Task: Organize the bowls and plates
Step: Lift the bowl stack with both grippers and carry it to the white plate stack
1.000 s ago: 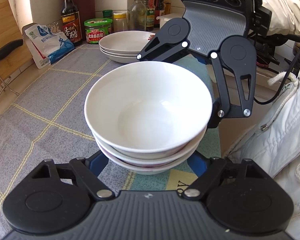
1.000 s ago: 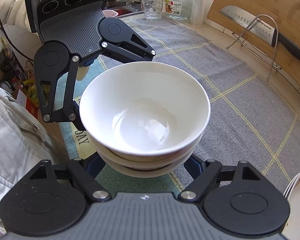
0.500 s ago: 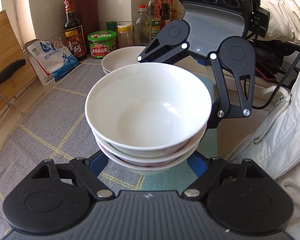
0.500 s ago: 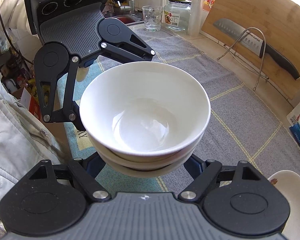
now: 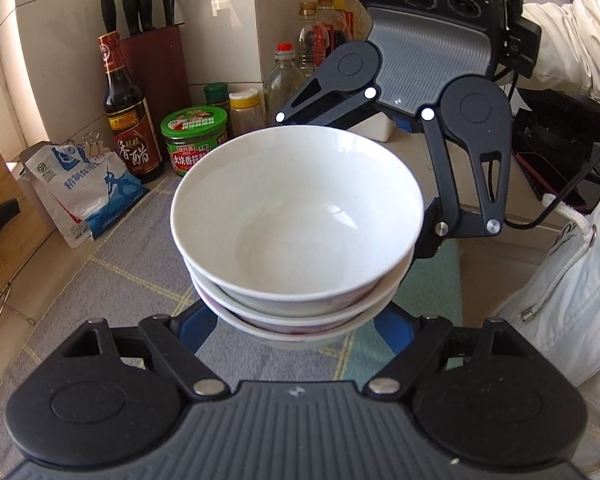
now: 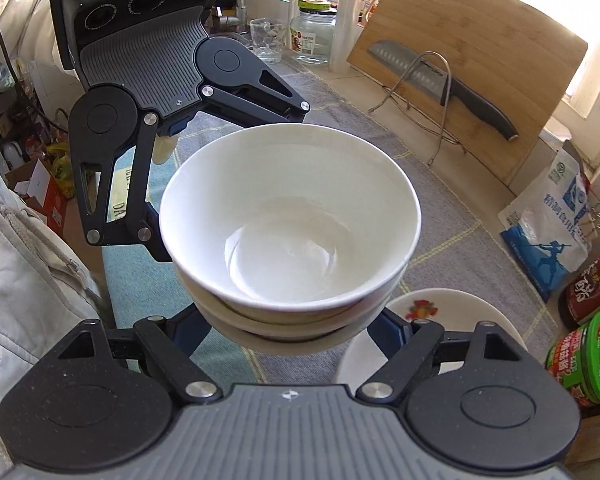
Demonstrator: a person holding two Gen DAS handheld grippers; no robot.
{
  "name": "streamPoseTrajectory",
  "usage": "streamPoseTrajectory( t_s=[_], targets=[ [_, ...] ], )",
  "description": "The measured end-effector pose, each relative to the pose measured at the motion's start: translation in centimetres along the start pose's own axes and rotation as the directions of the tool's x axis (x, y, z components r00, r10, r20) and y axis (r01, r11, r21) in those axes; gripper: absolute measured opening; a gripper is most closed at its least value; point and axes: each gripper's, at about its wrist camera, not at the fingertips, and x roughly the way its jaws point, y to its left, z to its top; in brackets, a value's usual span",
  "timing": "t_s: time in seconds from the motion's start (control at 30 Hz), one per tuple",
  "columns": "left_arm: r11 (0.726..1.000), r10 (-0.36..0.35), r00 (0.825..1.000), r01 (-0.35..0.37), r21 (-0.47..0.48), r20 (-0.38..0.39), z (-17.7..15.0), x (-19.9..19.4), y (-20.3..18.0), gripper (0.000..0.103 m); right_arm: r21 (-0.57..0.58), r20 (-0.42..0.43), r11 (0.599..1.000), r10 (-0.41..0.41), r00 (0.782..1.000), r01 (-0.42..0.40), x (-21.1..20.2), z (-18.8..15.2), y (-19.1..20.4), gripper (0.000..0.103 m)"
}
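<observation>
A stack of three nested white bowls (image 5: 296, 232) is held in the air between both grippers, which face each other across it. My left gripper (image 5: 296, 328) grips the stack's lower bowls from one side; my right gripper (image 6: 296, 332) grips from the opposite side. The stack also shows in the right wrist view (image 6: 290, 224). A stack of white plates (image 6: 436, 320) with a red motif lies on the mat just below and to the right of the bowls in the right wrist view; the bowls hide it in the left wrist view.
A grey checked mat (image 5: 132, 264) covers the counter. At the back stand a vinegar bottle (image 5: 126, 108), a green-lidded jar (image 5: 194, 138), a salt bag (image 5: 84, 188), a knife block (image 5: 152, 48) and bottles. A cutting board with a knife (image 6: 460, 76) leans on a rack.
Both grippers carried the bowl stack across the counter toward the back wall. The jars and bottles are nearer, and the plate stack now lies under the bowls.
</observation>
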Motion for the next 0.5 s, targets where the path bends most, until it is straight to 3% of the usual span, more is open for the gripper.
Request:
streamPoseTrajectory(
  t_s=[0.5],
  targets=[
    [0.998, -0.033, 0.999, 0.032, 0.061, 0.016, 5.7, 8.6, 1.7, 0.085, 0.074, -0.02, 0.994, -0.076, 0.997, 0.077, -2.5, -6.2, -7.1, 0.088]
  ],
)
